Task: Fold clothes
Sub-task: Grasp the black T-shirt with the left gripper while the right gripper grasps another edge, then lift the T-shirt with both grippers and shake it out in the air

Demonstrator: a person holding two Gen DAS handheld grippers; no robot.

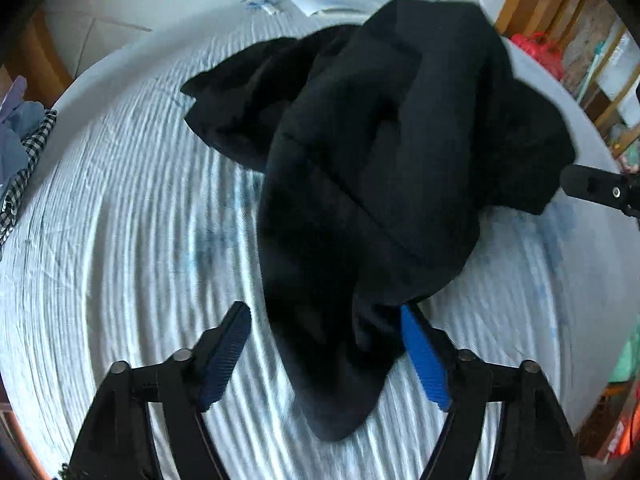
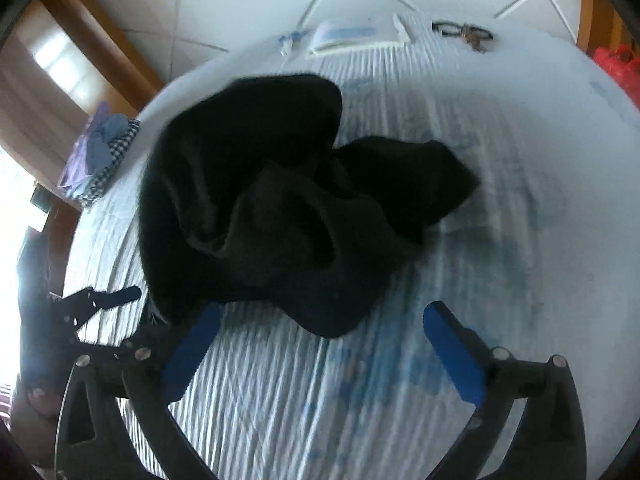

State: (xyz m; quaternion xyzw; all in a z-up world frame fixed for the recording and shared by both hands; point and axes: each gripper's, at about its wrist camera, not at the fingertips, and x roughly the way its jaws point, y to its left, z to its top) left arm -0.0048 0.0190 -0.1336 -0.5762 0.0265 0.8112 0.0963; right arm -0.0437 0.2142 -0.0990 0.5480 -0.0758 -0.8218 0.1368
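A crumpled black garment (image 1: pixel 372 184) lies in a heap on the white striped bed sheet (image 1: pixel 120 240). It also shows in the right wrist view (image 2: pixel 280 208). My left gripper (image 1: pixel 326 312) is open, its blue-padded fingers on either side of the garment's near hanging end, not closed on it. My right gripper (image 2: pixel 320 312) is open and empty, just in front of the garment's near edge. The right gripper's tip shows in the left wrist view (image 1: pixel 592 188) at the garment's right side. The left gripper shows at the left of the right wrist view (image 2: pixel 100 300).
A pile of other clothes, lilac, blue and checked (image 2: pixel 100 156), sits at the bed's left edge. A white packet (image 2: pixel 352 36) and glasses (image 2: pixel 464 34) lie at the far edge by the tiled wall. A red bag (image 1: pixel 536 50) and wooden shelves stand to the right.
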